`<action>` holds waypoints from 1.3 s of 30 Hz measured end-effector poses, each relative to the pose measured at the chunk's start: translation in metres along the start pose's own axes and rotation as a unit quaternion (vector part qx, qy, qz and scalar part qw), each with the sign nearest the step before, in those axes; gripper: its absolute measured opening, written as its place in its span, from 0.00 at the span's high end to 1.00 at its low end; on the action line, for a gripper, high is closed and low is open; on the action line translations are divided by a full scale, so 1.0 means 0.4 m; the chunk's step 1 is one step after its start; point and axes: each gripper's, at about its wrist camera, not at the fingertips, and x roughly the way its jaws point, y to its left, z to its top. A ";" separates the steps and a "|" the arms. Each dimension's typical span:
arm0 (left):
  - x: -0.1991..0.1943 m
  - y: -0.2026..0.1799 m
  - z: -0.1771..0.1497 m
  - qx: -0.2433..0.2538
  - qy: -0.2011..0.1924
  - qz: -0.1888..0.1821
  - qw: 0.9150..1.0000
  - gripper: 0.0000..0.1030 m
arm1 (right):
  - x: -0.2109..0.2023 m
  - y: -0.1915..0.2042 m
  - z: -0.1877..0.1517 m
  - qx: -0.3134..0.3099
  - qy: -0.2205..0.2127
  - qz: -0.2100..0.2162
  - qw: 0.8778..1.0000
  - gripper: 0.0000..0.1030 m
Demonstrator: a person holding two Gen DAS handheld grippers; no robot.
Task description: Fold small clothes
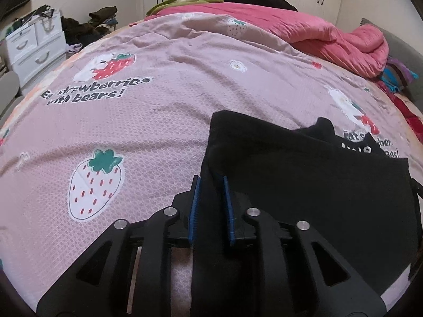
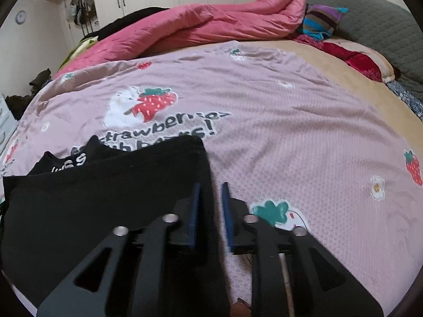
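A small black garment (image 1: pixel 304 179) with white lettering lies on the pink strawberry bedspread (image 1: pixel 148 121). My left gripper (image 1: pixel 211 182) is shut on the garment's left edge, with black cloth between its blue pads (image 1: pixel 195 206). In the right wrist view the same garment (image 2: pixel 92 200) spreads to the left. My right gripper (image 2: pixel 210 187) is shut on its right edge, with cloth between the blue pads (image 2: pixel 195 211). Both grippers hold the garment low over the bed.
A rumpled pink quilt (image 1: pixel 330 34) lies along the far side of the bed, also seen in the right wrist view (image 2: pixel 211 23). A striped cloth (image 2: pixel 321 21) and a grey headboard (image 2: pixel 383 21) are at the right. White drawers (image 1: pixel 34 50) stand at the left.
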 end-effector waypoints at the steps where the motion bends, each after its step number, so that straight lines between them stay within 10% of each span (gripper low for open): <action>1: -0.002 -0.002 -0.002 0.002 0.002 0.000 1.000 0.83 | -0.003 -0.002 -0.001 0.001 0.001 -0.002 1.000 0.70; 22: -0.075 -0.032 -0.030 0.022 0.015 -0.011 1.000 0.45 | -0.179 0.048 -0.032 -0.040 -0.043 0.038 0.998 0.22; 39: -0.217 -0.049 -0.090 0.045 -0.008 -0.041 0.998 0.13 | -0.287 0.086 -0.106 -0.081 -0.053 0.064 0.993 0.05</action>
